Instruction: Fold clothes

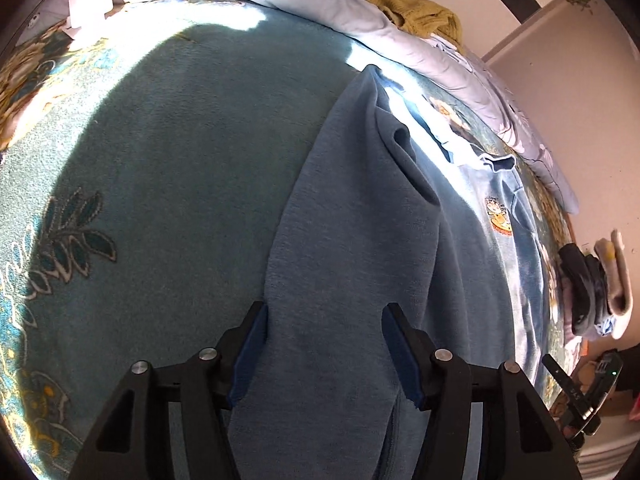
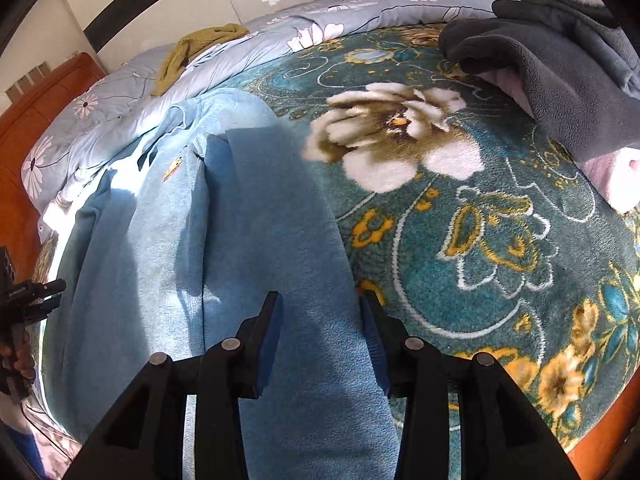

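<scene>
Left wrist view: our left tool [image 1: 324, 344] spread wide, gripping nothing, blue fleece garment [image 1: 352, 248] between fingers, its edge at left finger. Right tool [image 2: 320, 336] likewise agape and empty over garment's opposite edge. Garment lies flat on floral blanket [image 2: 500, 240] of bed, long axis running straight away from both tools, collar end far. We judge each tool equally near its own side. Beyond: yellow cloth [image 2: 192, 52].

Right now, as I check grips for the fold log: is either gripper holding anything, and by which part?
Nothing is held. The left gripper and right gripper both stand open over the blue fleece garment, unclamped.
</scene>
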